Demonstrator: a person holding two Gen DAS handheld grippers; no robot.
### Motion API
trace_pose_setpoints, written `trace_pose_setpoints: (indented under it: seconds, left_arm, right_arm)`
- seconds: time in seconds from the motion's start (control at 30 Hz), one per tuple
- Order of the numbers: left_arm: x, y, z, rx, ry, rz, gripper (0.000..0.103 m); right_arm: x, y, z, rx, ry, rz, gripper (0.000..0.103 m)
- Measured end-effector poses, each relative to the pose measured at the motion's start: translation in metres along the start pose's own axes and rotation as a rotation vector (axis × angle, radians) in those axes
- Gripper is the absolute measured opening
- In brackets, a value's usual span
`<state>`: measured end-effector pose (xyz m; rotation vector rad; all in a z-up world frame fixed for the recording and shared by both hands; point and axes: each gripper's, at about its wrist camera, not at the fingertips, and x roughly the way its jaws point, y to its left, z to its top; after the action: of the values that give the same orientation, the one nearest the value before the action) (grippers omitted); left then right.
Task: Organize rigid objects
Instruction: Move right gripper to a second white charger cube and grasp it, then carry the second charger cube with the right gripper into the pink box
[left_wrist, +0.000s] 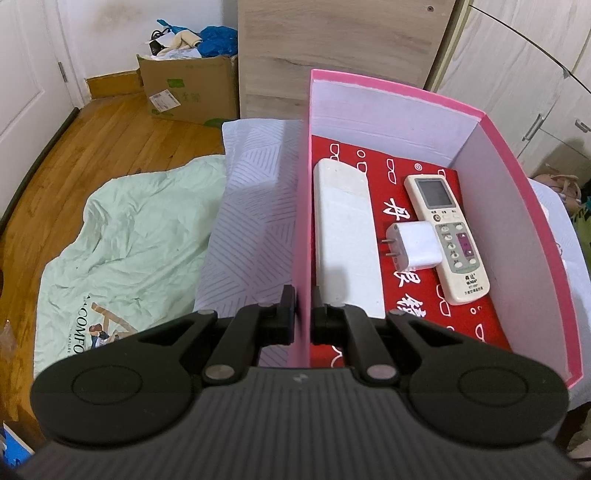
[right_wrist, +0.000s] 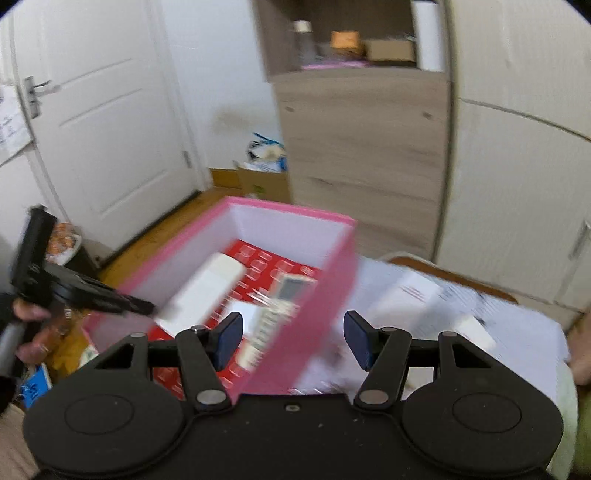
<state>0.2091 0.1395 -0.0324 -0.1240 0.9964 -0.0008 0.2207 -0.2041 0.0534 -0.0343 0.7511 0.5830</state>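
Note:
A pink box (left_wrist: 517, 236) with a red printed lining stands on a white patterned cloth. In it lie a long white block (left_wrist: 345, 236), a white charger plug (left_wrist: 417, 245) and a cream remote control (left_wrist: 447, 232). My left gripper (left_wrist: 303, 306) is shut on the box's left wall, one finger inside and one outside. The right wrist view is blurred by motion. There my right gripper (right_wrist: 293, 338) stands open and empty above the pink box's (right_wrist: 295, 218) right wall. The left gripper (right_wrist: 140, 306) shows at the box's left side, held by a hand (right_wrist: 33, 314).
White objects (right_wrist: 406, 295) lie blurred on the cloth right of the box. A green blanket (left_wrist: 129, 236) lies on the wooden floor. A filled cardboard box (left_wrist: 188, 88), a wooden cabinet (left_wrist: 332, 55), a white door (right_wrist: 103, 129) and white wardrobes (right_wrist: 517, 166) stand behind.

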Motion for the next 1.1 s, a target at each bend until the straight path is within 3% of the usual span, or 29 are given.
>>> trace_pose_setpoints:
  seconds: [0.17, 0.37, 0.63, 0.77, 1.1]
  left_arm:
    - [0.0, 0.001, 0.003, -0.024, 0.017, -0.003, 0.006]
    - [0.0, 0.005, 0.004, -0.039, 0.017, 0.004, 0.006]
    - [0.002, -0.004, 0.004, -0.028, 0.016, 0.035, 0.006]
    - [0.003, -0.006, 0.003, -0.024, 0.017, 0.041, 0.006]
    - [0.005, -0.004, 0.004, -0.046, 0.02, 0.031, 0.006]
  right_arm:
    - [0.01, -0.043, -0.017, 0.088, 0.097, -0.079, 0.066]
    - [0.018, -0.073, -0.037, 0.18, 0.204, -0.094, 0.066]
    - [0.054, -0.084, -0.062, 0.143, 0.322, -0.208, 0.067]
    - [0.06, -0.089, -0.061, 0.185, 0.312, -0.156, 0.066]
    - [0.081, -0.099, -0.055, 0.278, 0.29, -0.169, 0.068]
